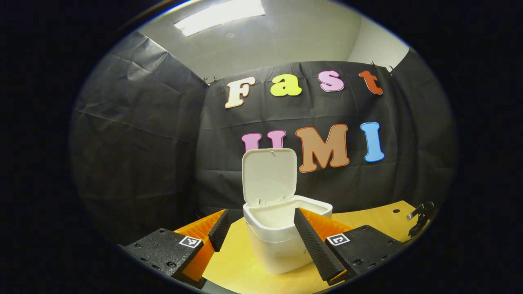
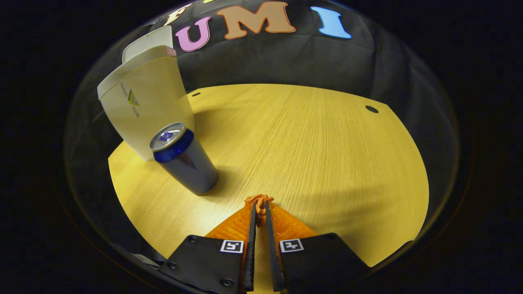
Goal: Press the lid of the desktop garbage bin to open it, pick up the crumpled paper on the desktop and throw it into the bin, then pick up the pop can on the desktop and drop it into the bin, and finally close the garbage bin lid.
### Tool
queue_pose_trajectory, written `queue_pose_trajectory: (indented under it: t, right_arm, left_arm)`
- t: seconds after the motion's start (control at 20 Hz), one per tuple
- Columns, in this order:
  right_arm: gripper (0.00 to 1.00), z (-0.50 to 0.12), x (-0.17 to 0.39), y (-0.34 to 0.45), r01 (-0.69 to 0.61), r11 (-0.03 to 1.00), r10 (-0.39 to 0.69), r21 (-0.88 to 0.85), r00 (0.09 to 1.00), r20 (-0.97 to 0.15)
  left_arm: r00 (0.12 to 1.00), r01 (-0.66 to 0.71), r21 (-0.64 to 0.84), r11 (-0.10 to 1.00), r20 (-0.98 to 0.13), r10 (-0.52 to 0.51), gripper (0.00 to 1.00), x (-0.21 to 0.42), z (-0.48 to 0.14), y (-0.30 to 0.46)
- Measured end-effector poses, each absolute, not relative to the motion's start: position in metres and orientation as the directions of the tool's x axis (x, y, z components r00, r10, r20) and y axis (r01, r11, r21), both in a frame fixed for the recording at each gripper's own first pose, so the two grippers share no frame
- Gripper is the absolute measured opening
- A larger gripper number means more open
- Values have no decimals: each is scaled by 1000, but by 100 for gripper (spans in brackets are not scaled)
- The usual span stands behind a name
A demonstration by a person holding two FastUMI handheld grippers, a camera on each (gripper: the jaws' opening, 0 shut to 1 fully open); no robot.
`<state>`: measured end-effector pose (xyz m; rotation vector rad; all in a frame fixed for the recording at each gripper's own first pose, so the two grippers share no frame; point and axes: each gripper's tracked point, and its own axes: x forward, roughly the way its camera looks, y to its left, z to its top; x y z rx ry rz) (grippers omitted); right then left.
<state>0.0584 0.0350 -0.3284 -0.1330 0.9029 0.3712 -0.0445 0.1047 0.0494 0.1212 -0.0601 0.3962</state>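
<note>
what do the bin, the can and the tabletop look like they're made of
Bin: looks like white plastic, smooth matte moulded walls and a thin hinged lid.
Can: likely aluminium, with a shiny silver top and a glossy printed side.
Tabletop: wood or wood-look laminate, yellowish with fine straight grain; which one is unclear.

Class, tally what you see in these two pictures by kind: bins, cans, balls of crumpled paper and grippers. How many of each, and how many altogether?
Garbage bin: 1
Pop can: 1
Crumpled paper: 1
Grippers: 2, the left gripper and the right gripper
Total: 5
</note>
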Motion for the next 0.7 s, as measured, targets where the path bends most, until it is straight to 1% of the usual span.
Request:
queue_pose_trajectory:
  t: [0.15,0.3,0.35,0.4,0.65,0.7]
  right_arm:
    - [18,-282,74,40,-387,921,292,45,609,-737]
    - [18,-215,91,62,-441,895,371,68,651,-662]
    - [18,-190,99,71,-468,881,401,66,668,-627]
    - [18,-167,105,85,-499,864,435,61,681,-589]
    - [18,-74,125,177,-663,747,608,40,659,-442]
    - [18,-65,134,197,-687,726,629,18,654,-421]
  left_arm:
    - [930,-367,91,926,75,361,95,-42,45,98]
    - [937,-348,73,934,61,345,95,-40,39,92]
    - [939,-342,68,937,58,339,99,-39,36,90]
    - [942,-335,65,940,53,332,95,-39,33,88]
    - [949,-315,65,947,23,314,95,-32,21,83]
    - [950,-312,64,948,17,312,99,-32,18,83]
